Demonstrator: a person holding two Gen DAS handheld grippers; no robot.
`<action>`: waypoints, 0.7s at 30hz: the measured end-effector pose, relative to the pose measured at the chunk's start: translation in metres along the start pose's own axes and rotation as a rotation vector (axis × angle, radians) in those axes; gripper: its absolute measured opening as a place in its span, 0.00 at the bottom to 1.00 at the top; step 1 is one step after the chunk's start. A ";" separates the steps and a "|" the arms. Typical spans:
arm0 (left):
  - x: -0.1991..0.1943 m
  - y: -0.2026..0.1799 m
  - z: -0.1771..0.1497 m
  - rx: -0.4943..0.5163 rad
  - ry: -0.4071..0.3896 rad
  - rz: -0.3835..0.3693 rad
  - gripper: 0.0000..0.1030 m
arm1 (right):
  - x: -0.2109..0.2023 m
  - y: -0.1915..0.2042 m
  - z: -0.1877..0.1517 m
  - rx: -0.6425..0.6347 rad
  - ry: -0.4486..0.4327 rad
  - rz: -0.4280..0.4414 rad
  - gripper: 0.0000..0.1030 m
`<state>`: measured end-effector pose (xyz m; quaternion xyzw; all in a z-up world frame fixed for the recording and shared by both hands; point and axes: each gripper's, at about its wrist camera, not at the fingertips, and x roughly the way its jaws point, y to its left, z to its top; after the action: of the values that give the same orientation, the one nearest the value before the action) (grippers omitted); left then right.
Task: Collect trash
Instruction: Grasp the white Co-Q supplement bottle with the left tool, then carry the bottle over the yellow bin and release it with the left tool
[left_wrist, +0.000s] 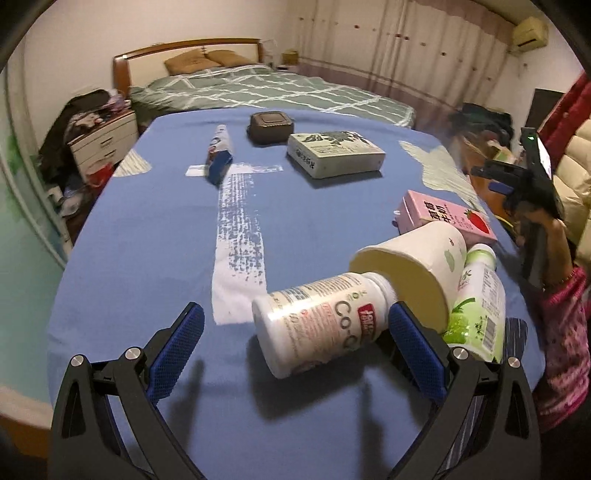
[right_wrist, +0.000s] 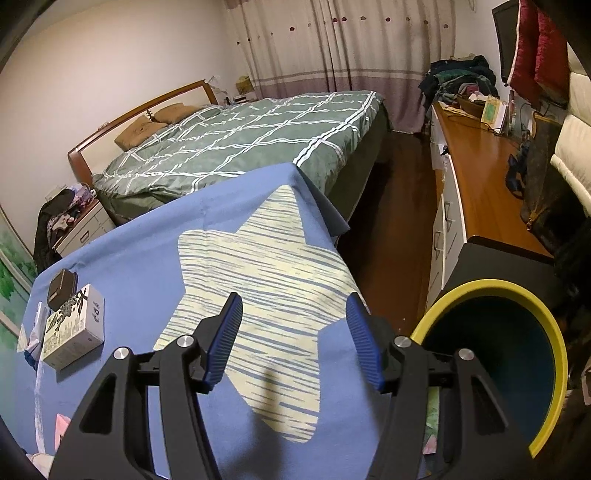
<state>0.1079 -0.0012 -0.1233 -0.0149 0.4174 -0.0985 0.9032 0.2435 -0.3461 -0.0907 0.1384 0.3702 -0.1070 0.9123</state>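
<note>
The left tongs (left_wrist: 295, 328) are seen spread wide around a white bottle (left_wrist: 317, 325) lying on the blue-covered table (left_wrist: 147, 236), unpinched, a paper cup (left_wrist: 410, 266) just beyond, while the right tongs (right_wrist: 294, 332) are held half open and empty beside a yellow-rimmed bin (right_wrist: 554, 354) at their right.

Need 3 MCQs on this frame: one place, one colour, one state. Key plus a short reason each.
1. Where is the bin?
A. on the bed
B. beside the table's edge, by the right gripper
C. under the dresser

2. Bin rim colour?
A. yellow
B. red
C. white

3. How is the white Co-Co bottle placed?
A. upright
B. inside the bin
C. lying on its side between the left gripper's open jaws

Key: 1 B, bin shows just right of the blue tablecloth; 2 A, rim reads yellow; 3 C, it lies flat, pads apart.
</note>
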 end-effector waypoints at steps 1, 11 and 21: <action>-0.001 -0.005 -0.001 -0.004 0.005 0.001 0.95 | 0.000 0.001 0.000 -0.001 0.002 0.002 0.54; 0.017 -0.020 0.004 -0.061 0.047 0.060 0.95 | 0.000 0.000 0.001 0.005 0.011 0.017 0.55; 0.027 -0.009 0.008 -0.100 0.064 0.108 0.88 | -0.002 0.001 0.002 0.003 0.013 0.030 0.55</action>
<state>0.1297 -0.0156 -0.1369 -0.0343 0.4506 -0.0293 0.8916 0.2438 -0.3459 -0.0881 0.1459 0.3737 -0.0930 0.9113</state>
